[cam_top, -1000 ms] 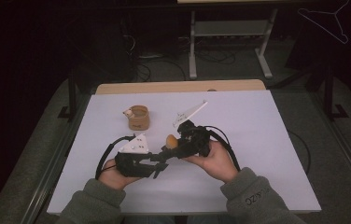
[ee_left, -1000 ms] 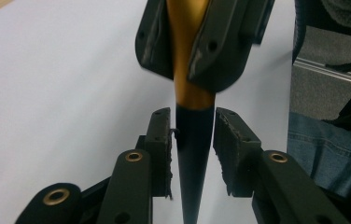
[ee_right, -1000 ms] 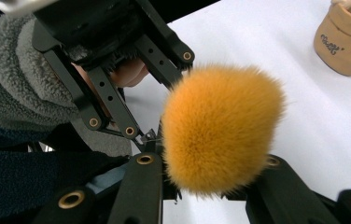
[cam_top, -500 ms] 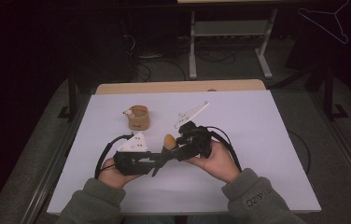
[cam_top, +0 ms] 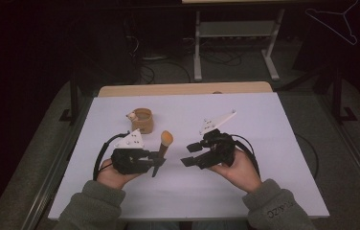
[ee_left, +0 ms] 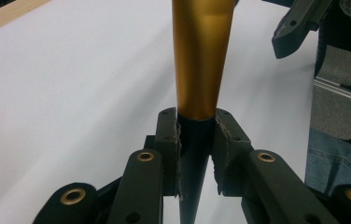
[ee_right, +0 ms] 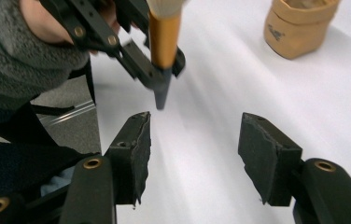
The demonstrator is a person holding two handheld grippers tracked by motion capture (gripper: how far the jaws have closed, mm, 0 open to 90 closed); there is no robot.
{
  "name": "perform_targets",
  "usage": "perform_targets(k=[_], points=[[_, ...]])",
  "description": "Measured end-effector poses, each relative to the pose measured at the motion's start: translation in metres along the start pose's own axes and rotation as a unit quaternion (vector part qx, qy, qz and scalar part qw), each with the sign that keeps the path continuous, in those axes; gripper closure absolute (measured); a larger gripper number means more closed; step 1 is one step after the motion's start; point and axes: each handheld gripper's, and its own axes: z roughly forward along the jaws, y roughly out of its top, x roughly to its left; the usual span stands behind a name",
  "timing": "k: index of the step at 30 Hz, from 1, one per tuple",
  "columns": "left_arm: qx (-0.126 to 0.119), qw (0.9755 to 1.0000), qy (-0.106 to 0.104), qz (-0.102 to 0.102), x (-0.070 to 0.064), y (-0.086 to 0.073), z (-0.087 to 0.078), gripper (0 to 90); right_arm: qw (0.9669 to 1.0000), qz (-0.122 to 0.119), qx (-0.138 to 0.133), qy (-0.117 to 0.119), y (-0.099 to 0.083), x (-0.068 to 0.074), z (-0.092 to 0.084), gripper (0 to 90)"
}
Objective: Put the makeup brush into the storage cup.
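Left hand-held gripper (cam_top: pixel 155 163) clamped on a makeup brush (cam_top: pixel 162 150), jaws pinching the dark tapered handle just below the gold ferrule; the brush is clear of the white worktop (cam_top: pixel 274 158). Long axis runs steeply up from the jaws, bristle head uppermost and leaning away from the person, toward the small tan pot (cam_top: pixel 142 120) standing farther back on the worktop. Right hand-held gripper (cam_top: pixel 191 155) beside the brush on its right, jaws apart and empty, near but not touching. From the right gripper view the handle tip (ee_right: pixel 160 95) points down, ahead of the left-hand jaw. Left hand (cam_top: pixel 113 175) is the nearer to the pot; any placing there likely falls to it.
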Motion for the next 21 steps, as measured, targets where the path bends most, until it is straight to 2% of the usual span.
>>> perform_targets(k=[2,4,21], points=[[-0.001,1.0000,0.001,-0.007,0.000,0.001,0.000,74.0,1.0000,0.003,0.002,-0.006,-0.004,-0.002,-0.003,41.8],[-0.001,1.0000,0.003,-0.005,0.002,0.001,0.000,74.0,0.9999,0.009,-0.001,-0.011,-0.009,-0.005,-0.007,40.8],[-0.018,0.9994,0.023,-0.020,0.016,0.009,-0.009,74.0,0.9984,0.018,-0.004,-0.053,-0.037,-0.015,-0.028,36.4]])
